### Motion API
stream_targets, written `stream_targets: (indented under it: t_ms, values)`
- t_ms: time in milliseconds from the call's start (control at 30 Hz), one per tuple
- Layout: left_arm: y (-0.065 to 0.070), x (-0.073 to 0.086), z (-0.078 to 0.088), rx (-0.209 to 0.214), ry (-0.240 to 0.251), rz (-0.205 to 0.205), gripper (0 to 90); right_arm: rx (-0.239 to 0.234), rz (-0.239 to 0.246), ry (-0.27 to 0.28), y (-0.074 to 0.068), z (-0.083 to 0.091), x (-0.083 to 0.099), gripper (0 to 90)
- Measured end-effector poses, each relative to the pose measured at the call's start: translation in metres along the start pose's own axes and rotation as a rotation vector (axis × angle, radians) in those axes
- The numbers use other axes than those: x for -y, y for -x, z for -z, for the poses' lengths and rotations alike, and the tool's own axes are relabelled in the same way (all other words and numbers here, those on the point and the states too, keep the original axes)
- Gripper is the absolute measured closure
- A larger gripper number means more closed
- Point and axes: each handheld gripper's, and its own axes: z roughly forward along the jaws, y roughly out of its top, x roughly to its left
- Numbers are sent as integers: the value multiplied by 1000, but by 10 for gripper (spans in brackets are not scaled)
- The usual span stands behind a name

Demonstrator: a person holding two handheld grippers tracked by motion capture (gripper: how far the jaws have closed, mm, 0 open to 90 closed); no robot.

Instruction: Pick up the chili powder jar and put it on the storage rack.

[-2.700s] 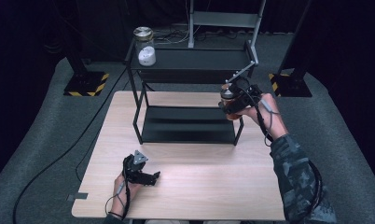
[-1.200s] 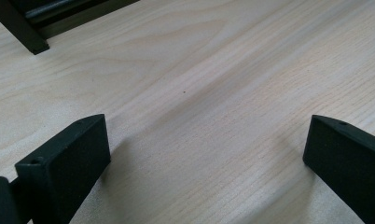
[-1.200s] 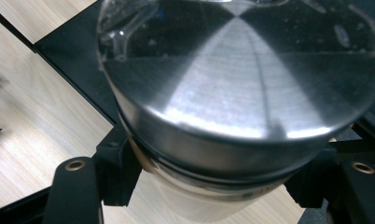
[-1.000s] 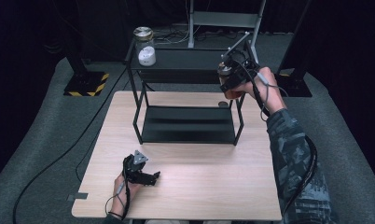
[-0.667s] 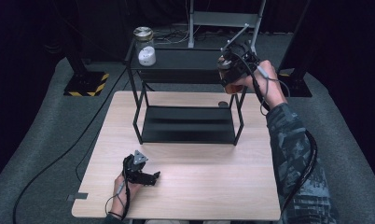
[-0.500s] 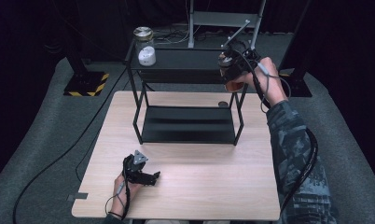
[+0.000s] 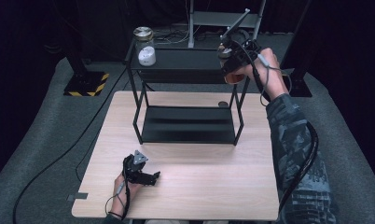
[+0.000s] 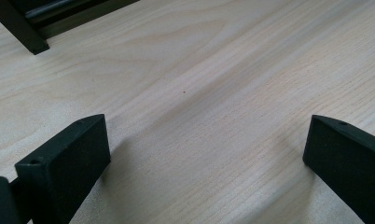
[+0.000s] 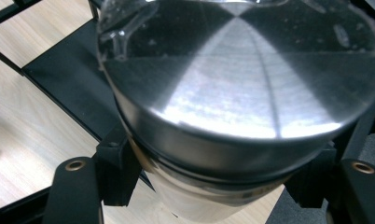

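the right gripper (image 7: 228, 55), jaws clamped on the jar (image 9: 232, 107), should keep it upright and clear the shelf (image 7: 185, 59) edge below, while the left gripper (image 8: 209, 154) rests wide open, empty.

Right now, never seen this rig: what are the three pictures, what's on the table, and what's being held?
No robot here: a person holds a handheld two-jaw gripper in each hand. The high view looks down from above the person's side of the wooden table. The other two views come from cameras riding on each gripper, looking along its black jaws.

On the table stands a black two-level metal rack. Its top shelf carries a small white round object and a glass jar with a metal lid.

The left gripper rests low on the table near the front edge, jaws wide open with nothing between them. The right gripper is raised at the rack's top right corner, jaws clamped on the body of a metal-lidded jar.
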Motion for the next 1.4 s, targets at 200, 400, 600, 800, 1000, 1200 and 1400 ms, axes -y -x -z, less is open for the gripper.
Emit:
stream_targets:
  t_ms: [200, 400, 600, 800, 1000, 1200, 1400]
  values:
    - [0, 0, 0, 0, 0, 0, 0, 16, -12, 33, 2, 7, -1, 308]
    - [0, 0, 0, 0, 0, 0, 0, 32, -38, 68, 3, 7, 1, 309]
    - [0, 0, 0, 0, 0, 0, 0, 45, -62, 97, 4, 3, 2, 308]
    - [0, 0, 0, 0, 0, -1, 0, 71, -103, 153, 4, -6, 4, 308]
    - [0, 0, 0, -1, 1, -1, 1, 48, -161, 209, 11, -14, 9, 308]
    - [0, 0, 0, -1, 1, -1, 1, 32, -219, 221, 21, -30, 8, 308]
    - [0, 0, 0, -1, 1, -1, 1, 34, -254, 226, 24, -42, 10, 308]
